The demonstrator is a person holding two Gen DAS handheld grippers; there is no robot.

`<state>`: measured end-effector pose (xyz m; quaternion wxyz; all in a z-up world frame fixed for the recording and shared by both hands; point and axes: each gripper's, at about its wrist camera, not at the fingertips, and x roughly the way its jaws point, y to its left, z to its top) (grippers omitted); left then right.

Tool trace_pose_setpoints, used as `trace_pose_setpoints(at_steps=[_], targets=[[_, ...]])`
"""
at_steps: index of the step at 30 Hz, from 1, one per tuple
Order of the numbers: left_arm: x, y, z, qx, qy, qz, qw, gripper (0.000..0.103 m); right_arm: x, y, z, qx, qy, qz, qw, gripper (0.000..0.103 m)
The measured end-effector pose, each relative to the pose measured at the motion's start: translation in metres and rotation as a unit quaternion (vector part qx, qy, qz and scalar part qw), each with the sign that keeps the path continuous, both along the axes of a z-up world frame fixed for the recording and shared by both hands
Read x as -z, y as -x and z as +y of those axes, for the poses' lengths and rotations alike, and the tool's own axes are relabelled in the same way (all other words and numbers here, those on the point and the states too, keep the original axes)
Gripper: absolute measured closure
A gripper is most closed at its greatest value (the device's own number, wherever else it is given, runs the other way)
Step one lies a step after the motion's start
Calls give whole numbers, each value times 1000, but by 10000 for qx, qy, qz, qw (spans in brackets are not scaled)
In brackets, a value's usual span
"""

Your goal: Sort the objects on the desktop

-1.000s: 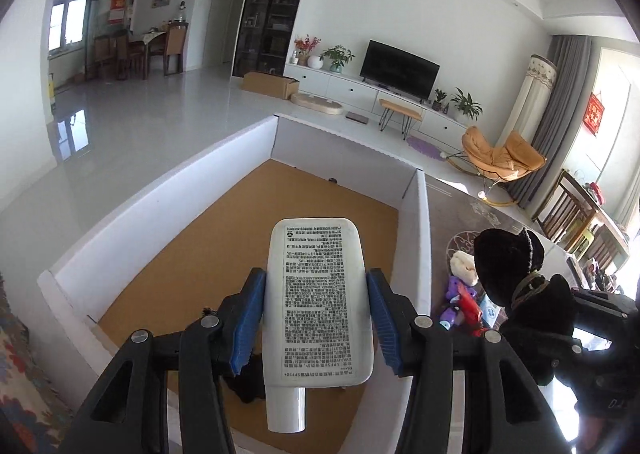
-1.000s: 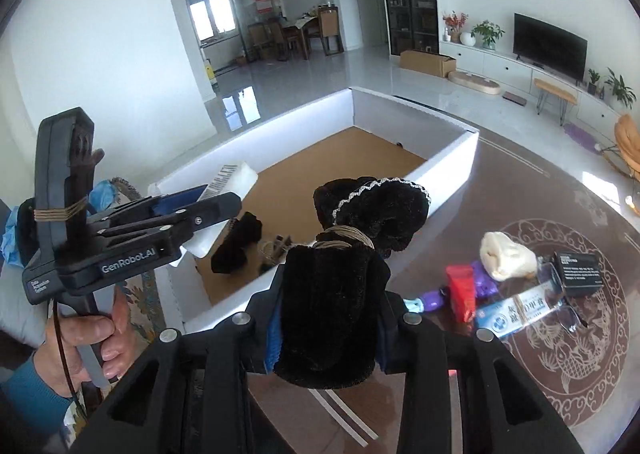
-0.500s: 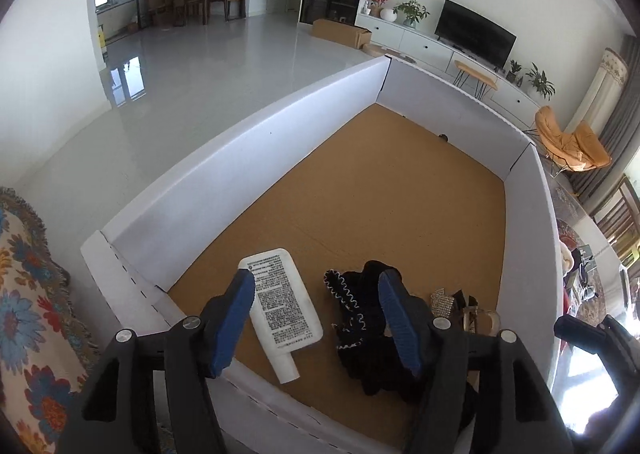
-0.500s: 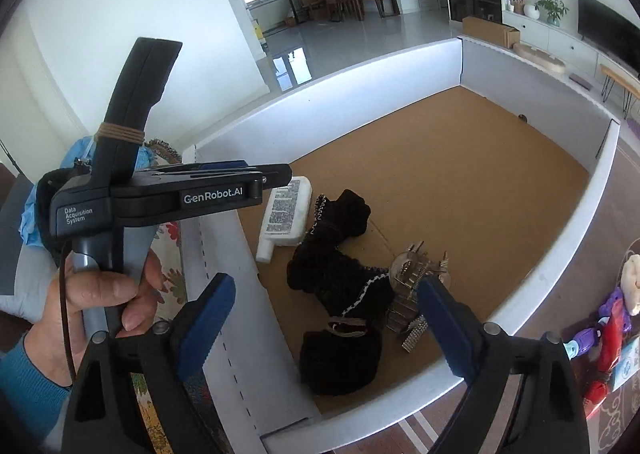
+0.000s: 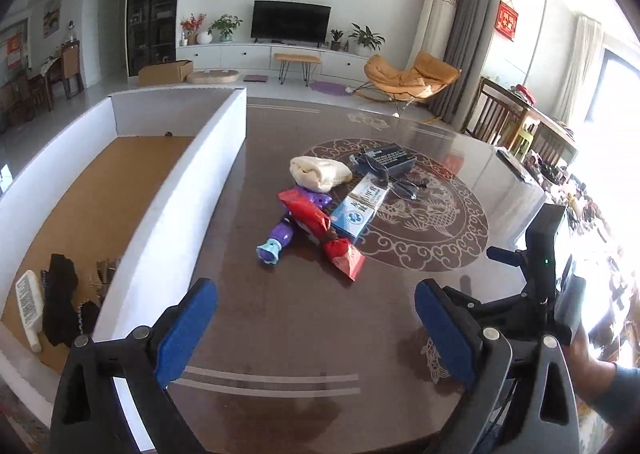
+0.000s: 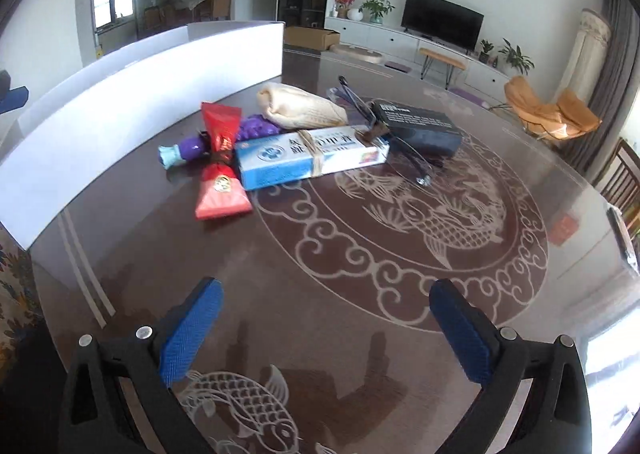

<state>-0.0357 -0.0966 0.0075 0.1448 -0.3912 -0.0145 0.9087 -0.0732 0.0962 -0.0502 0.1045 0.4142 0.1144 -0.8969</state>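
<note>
My left gripper (image 5: 316,306) hangs over the dark table (image 5: 304,318), jaws opening wide with nothing between them. My right gripper (image 6: 328,302) is likewise opening and empty above the table. Ahead of both lies a pile: a cream cloth roll (image 5: 320,171), a red wrapper (image 5: 308,213), a purple toy (image 5: 280,232), a blue-white toothpaste box (image 6: 308,155), a dark box (image 6: 420,125) and glasses (image 6: 400,149). In the white box (image 5: 172,189) at left lie a white bottle (image 5: 30,302) and a black garment (image 5: 60,294).
The white box's tall wall (image 6: 140,93) runs along the table's left side. The right gripper's black housing (image 5: 544,254) and a hand (image 5: 592,366) fill the left wrist view's right edge. Chairs and clutter stand beyond the table's far right rim.
The left gripper let go of the white bottle and the right of the black garment; both now lie in the box. Both grippers opened wide and swung right, over the table.
</note>
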Motion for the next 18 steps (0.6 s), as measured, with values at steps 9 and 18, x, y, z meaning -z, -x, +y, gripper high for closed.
trace_pose_setpoints(at_steps=[9,18], targets=[[81,32,67,141,664,-703,9952,2,18,5,69,938,263,-319,9947,0],[97,52,65,5,938,-765,9926,2,21,10,71,1064,490,-438,9921,0]])
